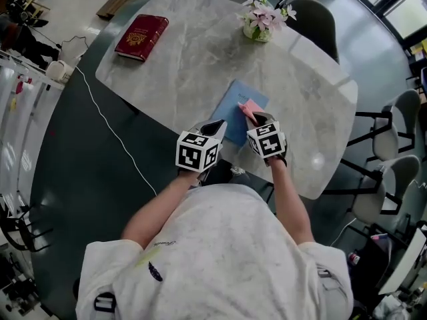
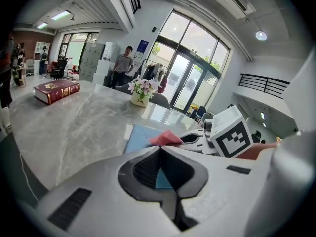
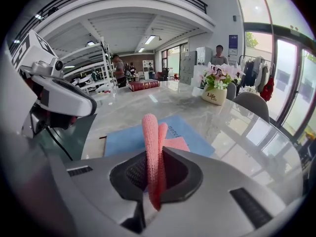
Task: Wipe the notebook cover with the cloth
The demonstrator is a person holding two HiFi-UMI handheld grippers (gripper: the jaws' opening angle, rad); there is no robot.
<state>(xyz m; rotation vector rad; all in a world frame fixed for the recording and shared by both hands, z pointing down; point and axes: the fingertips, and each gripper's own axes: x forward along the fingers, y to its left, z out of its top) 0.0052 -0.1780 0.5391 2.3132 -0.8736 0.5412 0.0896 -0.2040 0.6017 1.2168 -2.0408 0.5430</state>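
A light blue notebook (image 1: pixel 233 102) lies flat near the front edge of the marble table (image 1: pixel 187 59). My right gripper (image 1: pixel 259 117) is shut on a folded pink cloth (image 1: pixel 249 107), which rests on the notebook's right part. In the right gripper view the cloth (image 3: pixel 150 142) stands up between the jaws of that gripper (image 3: pixel 158 151), over the notebook (image 3: pixel 123 137). My left gripper (image 1: pixel 213 125) is at the notebook's near left edge. Its jaws (image 2: pixel 159 149) meet at the tips with nothing seen between them; the notebook (image 2: pixel 140 136) and cloth (image 2: pixel 165 138) lie just ahead.
A red hardback book (image 1: pixel 141 37) lies at the table's far left corner. A small pot of pink flowers (image 1: pixel 260 22) stands at the far side. Chairs (image 1: pixel 313 19) ring the table, and a white cable (image 1: pixel 107 122) runs across the floor on the left.
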